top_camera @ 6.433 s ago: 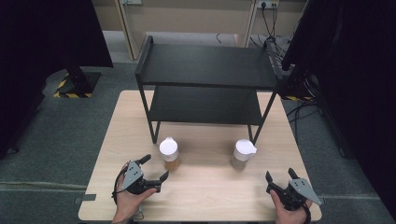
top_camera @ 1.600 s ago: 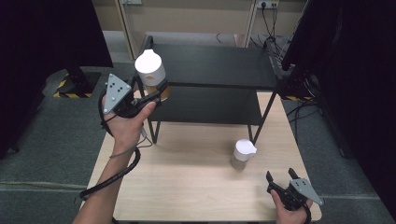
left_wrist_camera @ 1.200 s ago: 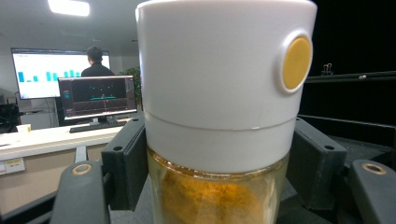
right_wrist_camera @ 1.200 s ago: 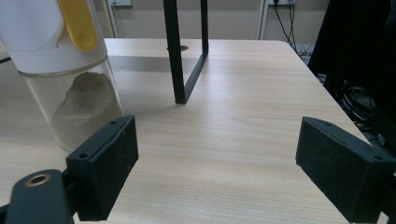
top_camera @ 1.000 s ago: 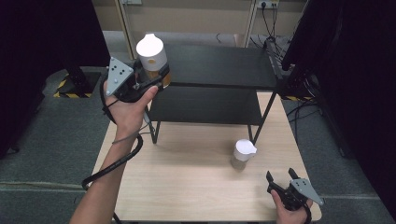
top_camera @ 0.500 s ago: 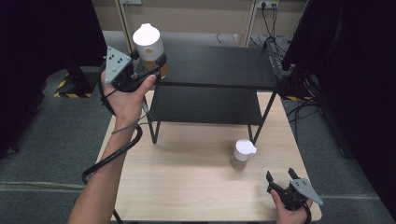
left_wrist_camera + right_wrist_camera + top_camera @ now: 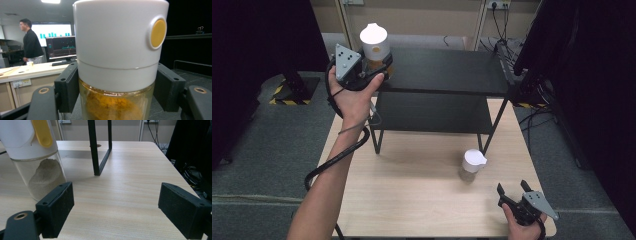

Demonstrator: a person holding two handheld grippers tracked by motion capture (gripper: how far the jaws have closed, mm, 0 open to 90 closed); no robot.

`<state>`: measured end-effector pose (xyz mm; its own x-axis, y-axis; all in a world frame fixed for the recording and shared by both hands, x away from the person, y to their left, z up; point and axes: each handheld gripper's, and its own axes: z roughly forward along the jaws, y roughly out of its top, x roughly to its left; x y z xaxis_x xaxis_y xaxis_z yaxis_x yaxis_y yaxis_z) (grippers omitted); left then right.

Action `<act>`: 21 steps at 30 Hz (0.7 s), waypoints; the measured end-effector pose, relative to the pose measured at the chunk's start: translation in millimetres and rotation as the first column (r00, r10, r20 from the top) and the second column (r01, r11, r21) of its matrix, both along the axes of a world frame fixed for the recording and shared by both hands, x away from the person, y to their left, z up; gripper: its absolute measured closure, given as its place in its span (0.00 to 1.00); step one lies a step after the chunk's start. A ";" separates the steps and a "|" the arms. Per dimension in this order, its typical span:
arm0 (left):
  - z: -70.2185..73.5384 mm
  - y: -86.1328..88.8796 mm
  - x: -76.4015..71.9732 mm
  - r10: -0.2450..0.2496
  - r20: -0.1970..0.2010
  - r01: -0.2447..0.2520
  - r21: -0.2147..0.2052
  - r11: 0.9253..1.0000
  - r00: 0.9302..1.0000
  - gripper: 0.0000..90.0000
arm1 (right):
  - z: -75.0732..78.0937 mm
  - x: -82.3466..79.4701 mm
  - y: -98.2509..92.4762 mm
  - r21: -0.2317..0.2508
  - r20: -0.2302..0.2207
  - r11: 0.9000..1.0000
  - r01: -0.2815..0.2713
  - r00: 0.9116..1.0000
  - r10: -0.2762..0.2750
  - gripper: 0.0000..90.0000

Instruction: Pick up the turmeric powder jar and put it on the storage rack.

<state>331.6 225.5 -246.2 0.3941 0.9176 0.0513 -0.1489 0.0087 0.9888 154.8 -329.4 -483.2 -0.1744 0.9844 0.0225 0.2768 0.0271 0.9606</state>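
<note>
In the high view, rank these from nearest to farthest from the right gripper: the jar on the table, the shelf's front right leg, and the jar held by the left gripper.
1. Jar on the table: just up and left of the right gripper, on the wooden top.
2. Front right leg of the shelf: behind that jar.
3. Held jar: far left, at the top shelf's corner, in the left gripper.

The high view looks forward and down from above the near edge of the worktop [image 7: 422,200]. The left gripper view sits tight against a white-lidded jar [image 7: 117,50], facing level across the room. The right gripper view skims low over the worktop near its right near corner, sharing a second jar [image 7: 35,157] and a shelf leg [image 7: 93,147] with the high view.
</note>
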 end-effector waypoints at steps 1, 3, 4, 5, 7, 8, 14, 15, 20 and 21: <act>-0.3 -0.4 0.9 0.003 0.000 -0.003 0.000 1.000 1.000 0.34 | 0.0 0.0 0.0 0.000 0.000 1.000 0.000 1.000 0.000 0.15; -0.4 -1.1 2.1 0.010 -0.003 -0.010 0.001 1.000 1.000 0.34 | -0.1 0.1 -0.1 0.000 0.000 1.000 -0.001 1.000 0.001 0.15; -0.6 -1.2 2.8 0.012 -0.003 -0.012 0.001 1.000 1.000 0.34 | -0.1 0.0 -0.1 0.000 0.000 1.000 -0.001 1.000 0.001 0.15; -1.0 -1.2 3.3 0.013 -0.004 -0.013 -0.002 1.000 1.000 0.34 | -0.2 0.0 -0.1 0.000 0.001 1.000 -0.001 1.000 0.001 0.15; -1.3 -1.0 4.0 0.016 -0.009 -0.016 0.000 1.000 1.000 0.34 | -0.1 0.0 -0.2 0.001 0.001 1.000 -0.001 1.000 0.001 0.15; -1.6 -1.1 4.3 0.017 -0.009 -0.017 0.000 1.000 1.000 0.34 | 0.0 0.0 -0.1 0.001 0.000 1.000 0.000 1.000 0.000 0.15; -2.5 -1.2 6.7 0.024 -0.018 -0.024 0.000 1.000 1.000 0.34 | 0.3 0.3 0.2 -0.001 -0.002 1.000 -0.001 1.000 0.001 0.15; -2.5 -1.2 7.1 0.023 -0.019 -0.023 0.002 1.000 1.000 0.34 | 0.5 0.5 0.1 -0.001 -0.004 1.000 -0.002 1.000 0.002 0.15; -2.8 -3.2 8.7 0.022 -0.028 -0.022 -0.002 1.000 0.999 0.34 | 0.6 0.7 -0.2 0.000 -0.005 1.000 -0.002 1.000 0.002 0.15; -3.1 -3.4 9.1 0.021 -0.027 -0.021 -0.001 1.000 0.999 0.34 | 0.6 0.7 -0.2 0.001 -0.005 1.000 -0.002 1.000 0.002 0.15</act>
<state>340.7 222.1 -249.3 0.3759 0.9258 0.0393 -0.1223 0.0076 0.9925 155.5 -329.7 -482.5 -0.1761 0.9841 0.0244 0.2811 0.0265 0.9593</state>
